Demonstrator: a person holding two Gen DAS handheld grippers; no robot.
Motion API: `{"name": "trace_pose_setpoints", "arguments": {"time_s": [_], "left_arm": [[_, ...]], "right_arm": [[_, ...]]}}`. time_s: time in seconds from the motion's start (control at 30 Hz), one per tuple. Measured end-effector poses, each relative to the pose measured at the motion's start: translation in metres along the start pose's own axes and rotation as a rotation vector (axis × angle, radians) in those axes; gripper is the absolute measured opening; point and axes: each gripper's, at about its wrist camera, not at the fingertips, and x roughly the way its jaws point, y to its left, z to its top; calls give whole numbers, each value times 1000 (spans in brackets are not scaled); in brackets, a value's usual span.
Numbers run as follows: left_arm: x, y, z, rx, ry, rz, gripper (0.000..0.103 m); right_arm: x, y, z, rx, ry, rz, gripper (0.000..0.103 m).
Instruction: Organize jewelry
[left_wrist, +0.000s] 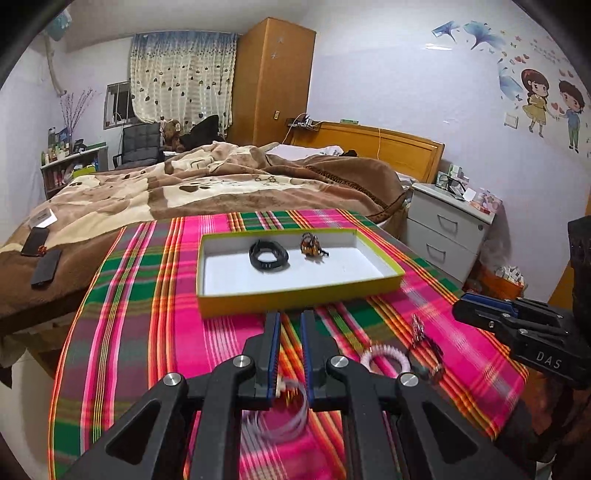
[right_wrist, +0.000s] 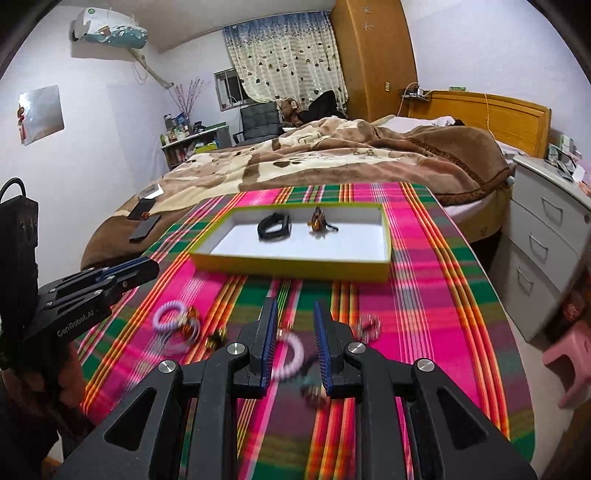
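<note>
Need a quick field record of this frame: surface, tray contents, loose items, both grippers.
surface: plaid cloth
tray: shallow box, white inside
in tray: black band; amber beaded piece
loose on cloth: pink coil ring, lilac coil ring, small blurred pieces
left gripper: jaws apart, nothing held
right gripper: jaws apart, nothing held

A shallow tray (right_wrist: 295, 264) with yellow-green walls and a white floor lay at the far middle of the striped cloth. Inside it, a black band (right_wrist: 274, 226) lay flat at left, an amber beaded piece (right_wrist: 317, 220) just right of it, apart. Nearer lay loose items: a pink coil ring (right_wrist: 290, 356), a lilac coil ring (right_wrist: 170, 314), and a blurred, possibly metallic piece (right_wrist: 369, 325) at right.
</note>
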Motion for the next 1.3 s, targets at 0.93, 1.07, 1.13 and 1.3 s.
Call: {"name": "trace_pose_setpoints", "arguments": {"time_s": [0.93, 1.07, 1.13, 1.3], "left_arm": [[-27, -2, -51, 9, 31, 25, 10], [-16, 3, -52, -3, 70, 23, 10], [-9, 6, -54, -14, 98, 22, 11], [7, 14, -58, -44, 151, 31, 11]], "right_arm": [[-23, 2, -48, 17, 46, -52, 21], [-17, -3, -47, 23, 56, -57, 21], [-12, -7, -46, 28, 63, -60, 21], [-2, -15, -43, 36, 76, -75, 21]]}}
